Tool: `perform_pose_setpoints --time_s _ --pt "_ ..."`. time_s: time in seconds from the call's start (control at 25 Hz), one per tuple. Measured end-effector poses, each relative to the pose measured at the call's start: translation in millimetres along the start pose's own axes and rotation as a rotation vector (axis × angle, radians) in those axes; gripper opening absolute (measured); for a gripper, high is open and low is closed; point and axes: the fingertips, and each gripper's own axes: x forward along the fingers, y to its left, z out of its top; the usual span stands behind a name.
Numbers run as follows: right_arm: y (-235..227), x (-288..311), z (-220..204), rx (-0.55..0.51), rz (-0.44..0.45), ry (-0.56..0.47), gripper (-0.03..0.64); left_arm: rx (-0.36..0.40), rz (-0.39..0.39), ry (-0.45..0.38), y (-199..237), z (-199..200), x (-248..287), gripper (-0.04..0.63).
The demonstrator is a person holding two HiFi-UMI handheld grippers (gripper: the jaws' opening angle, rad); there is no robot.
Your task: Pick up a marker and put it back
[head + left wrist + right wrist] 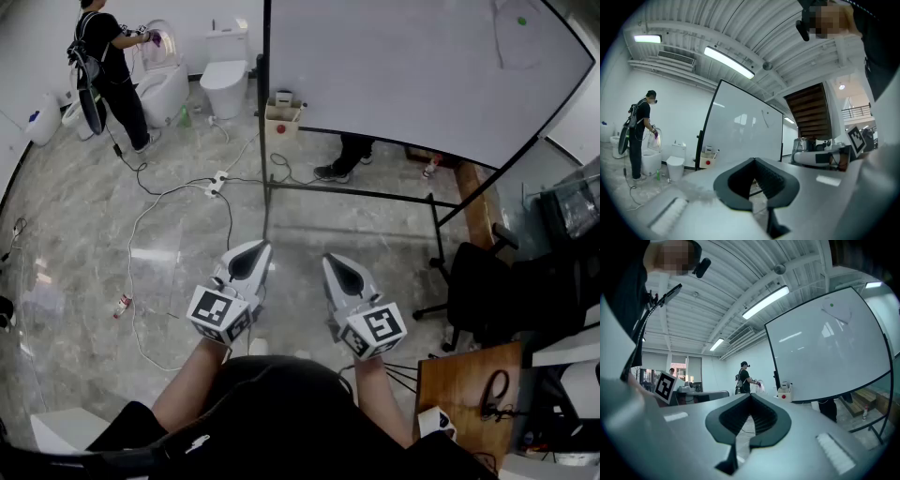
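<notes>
My left gripper and right gripper are held side by side at waist height, both pointing toward the whiteboard. Each pair of jaws is shut with nothing between them, as the left gripper view and right gripper view also show. A small cardboard box with a red dot stands at the whiteboard's left foot, well ahead of both grippers. Something thin and white sticks up from this box; it is too small to identify. I cannot make out a marker clearly in any view.
A person in black stands by white toilets at the far left. Cables and a power strip cross the floor ahead. Someone's legs show behind the whiteboard. An office chair and a wooden desk stand to my right.
</notes>
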Motion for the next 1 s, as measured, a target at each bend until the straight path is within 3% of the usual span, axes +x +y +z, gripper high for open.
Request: perform_pose_setpoints --time_s 0.36,1.0 --pt "-4 -2 5 0.013 0.016 -0.020 0.009 0.001 -0.014 -0.034 -3 1 4 0.003" --pt "-24 -16 4 0.049 0.010 -0.020 0.009 -0.001 -0.001 -0.024 -18 -4 15 0.003"
